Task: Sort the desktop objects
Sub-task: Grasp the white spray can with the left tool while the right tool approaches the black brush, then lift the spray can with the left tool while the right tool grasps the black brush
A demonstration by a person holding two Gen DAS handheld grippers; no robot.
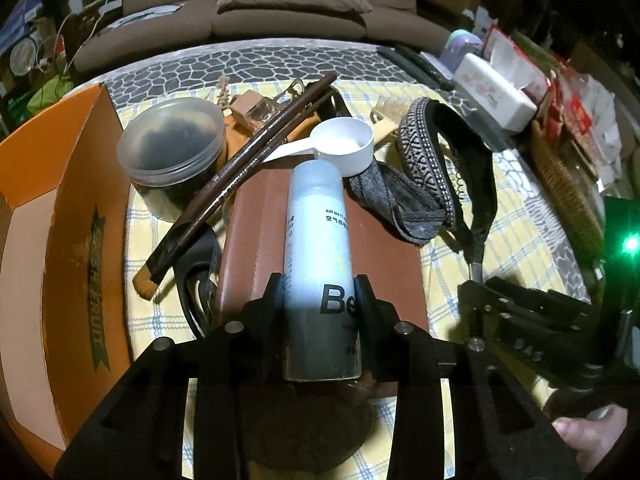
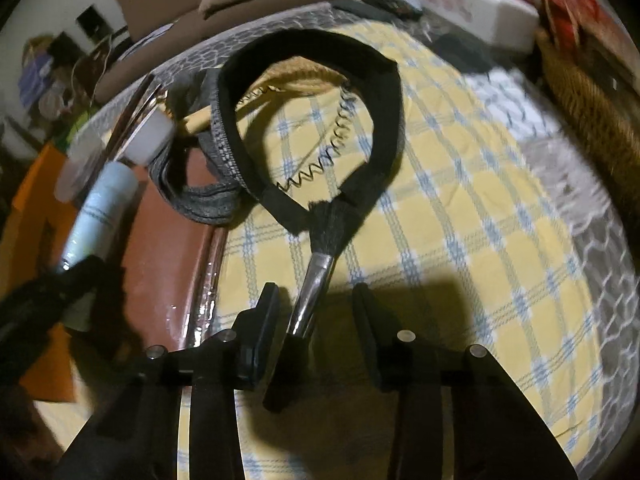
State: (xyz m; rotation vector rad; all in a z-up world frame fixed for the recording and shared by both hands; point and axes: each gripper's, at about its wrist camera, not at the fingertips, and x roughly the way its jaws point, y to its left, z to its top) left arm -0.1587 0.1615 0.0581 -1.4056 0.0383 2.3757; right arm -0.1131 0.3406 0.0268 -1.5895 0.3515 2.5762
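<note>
The left gripper (image 1: 320,292) is clamped on a pale bottle (image 1: 318,248), both pads pressing its sides near the dark lower part, where large black letters are half covered by the right finger. The bottle points away from the camera, over a brown leather case (image 1: 256,248) that lies on the checked cloth of the desk (image 1: 500,232). Past its cap lie a white measuring scoop (image 1: 344,142), two dark brown sticks (image 1: 256,148) leaning across a clear lidded jar (image 1: 172,148), and a patterned headband (image 1: 424,148). An orange cardboard box (image 1: 68,208) stands open at the left, cut off by the picture's edge. The right gripper (image 2: 316,308) is partly open around a makeup brush (image 2: 316,276): the left pad sits just beside the silver ferrule, the right pad stands clear of it with a gap, so nothing is gripped. The brush's black handle runs under the gripper body and is hard to make out; its bristles touch a black headband (image 2: 384,80). The right wrist view is motion-blurred along its left side. A hand (image 1: 592,432) shows at the lower right of the left wrist view, mostly cut off.
</note>
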